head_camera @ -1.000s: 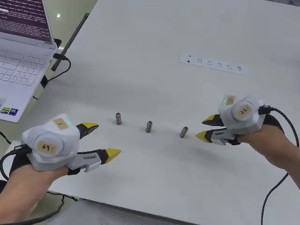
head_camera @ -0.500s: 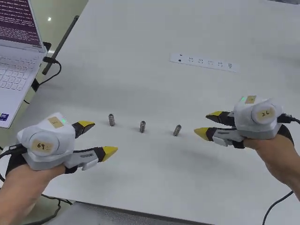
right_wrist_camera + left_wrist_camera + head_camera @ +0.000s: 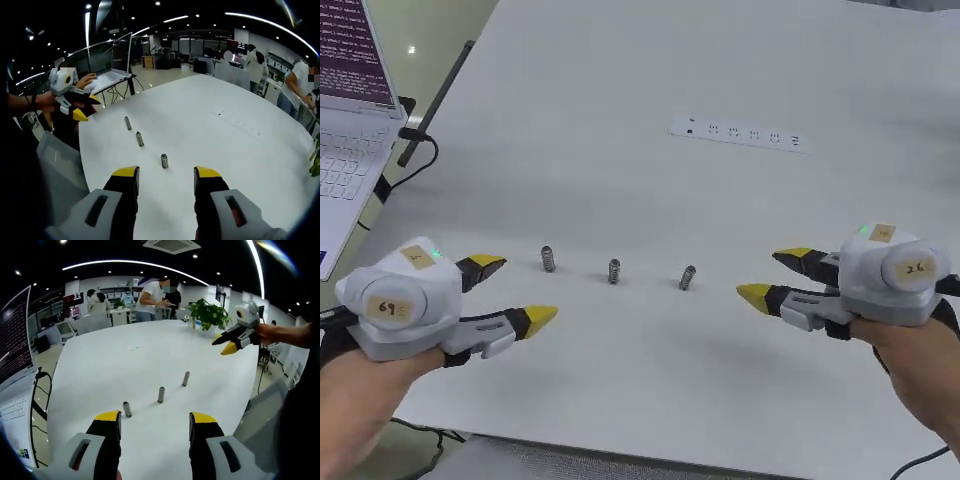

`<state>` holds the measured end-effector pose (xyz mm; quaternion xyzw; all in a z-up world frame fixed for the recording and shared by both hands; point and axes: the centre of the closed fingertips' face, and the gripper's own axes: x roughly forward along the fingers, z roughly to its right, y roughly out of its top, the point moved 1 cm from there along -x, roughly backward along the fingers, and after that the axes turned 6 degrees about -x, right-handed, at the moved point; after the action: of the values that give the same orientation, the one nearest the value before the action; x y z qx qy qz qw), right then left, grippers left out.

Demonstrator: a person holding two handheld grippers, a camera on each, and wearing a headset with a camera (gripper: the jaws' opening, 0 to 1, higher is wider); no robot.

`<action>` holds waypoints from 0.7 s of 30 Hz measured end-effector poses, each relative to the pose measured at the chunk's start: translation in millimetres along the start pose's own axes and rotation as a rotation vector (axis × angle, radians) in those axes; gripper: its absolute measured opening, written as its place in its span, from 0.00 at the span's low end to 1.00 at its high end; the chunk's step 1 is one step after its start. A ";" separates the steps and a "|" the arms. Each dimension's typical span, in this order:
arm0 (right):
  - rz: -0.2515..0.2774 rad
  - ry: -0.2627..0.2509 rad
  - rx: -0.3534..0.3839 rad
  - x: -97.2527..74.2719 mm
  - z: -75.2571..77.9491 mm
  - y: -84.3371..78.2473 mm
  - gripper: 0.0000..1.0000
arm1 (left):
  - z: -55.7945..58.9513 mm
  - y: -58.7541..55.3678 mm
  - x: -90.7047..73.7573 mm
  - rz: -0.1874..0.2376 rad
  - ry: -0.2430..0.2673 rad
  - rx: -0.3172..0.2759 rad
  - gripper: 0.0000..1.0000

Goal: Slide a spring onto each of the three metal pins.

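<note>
Three springs (image 3: 614, 270) stood in a row on the worktop (image 3: 620, 120), what held them upright too small to tell. The left gripper (image 3: 513, 290) and right gripper (image 3: 772, 274) flanked them, jaws spread, empty.

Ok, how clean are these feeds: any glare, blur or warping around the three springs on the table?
Head view: soft even light, the three springs sharp, no glare on the table. Left gripper view: fisheye bends the table edge, a ceiling strip light streaks across the top, springs small but crisp. Right gripper view: same bending, room dim, table bright.
</note>
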<state>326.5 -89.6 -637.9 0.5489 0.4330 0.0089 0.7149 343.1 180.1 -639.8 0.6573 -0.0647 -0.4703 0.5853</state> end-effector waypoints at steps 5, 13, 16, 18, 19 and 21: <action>0.023 -0.018 0.043 -8.2 -6.5 -3.6 0.44 | -0.9 -0.1 -2.7 0.004 0.005 -0.005 0.50; 0.030 -0.058 0.083 -20.3 -10.3 -13.8 0.48 | -1.0 -1.1 -4.4 0.008 0.010 -0.015 0.50; 0.020 -0.063 0.094 -22.2 -12.3 -20.0 0.51 | 0.7 -0.5 -4.3 0.011 0.009 -0.019 0.50; 0.019 -0.064 0.098 -24.0 -13.7 -21.4 0.51 | 1.6 -0.8 -3.8 0.010 0.008 -0.020 0.50; 0.020 -0.065 0.100 -24.7 -14.1 -21.5 0.51 | 1.8 -1.1 -3.6 0.010 0.008 -0.020 0.50; 0.025 -0.066 0.106 -25.2 -14.7 -21.3 0.52 | 2.1 -1.2 -3.7 0.010 0.008 -0.021 0.50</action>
<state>291.7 -99.0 -639.7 0.5916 0.4023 -0.0233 0.6984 339.1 181.3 -638.5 0.6526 -0.0607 -0.4655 0.5948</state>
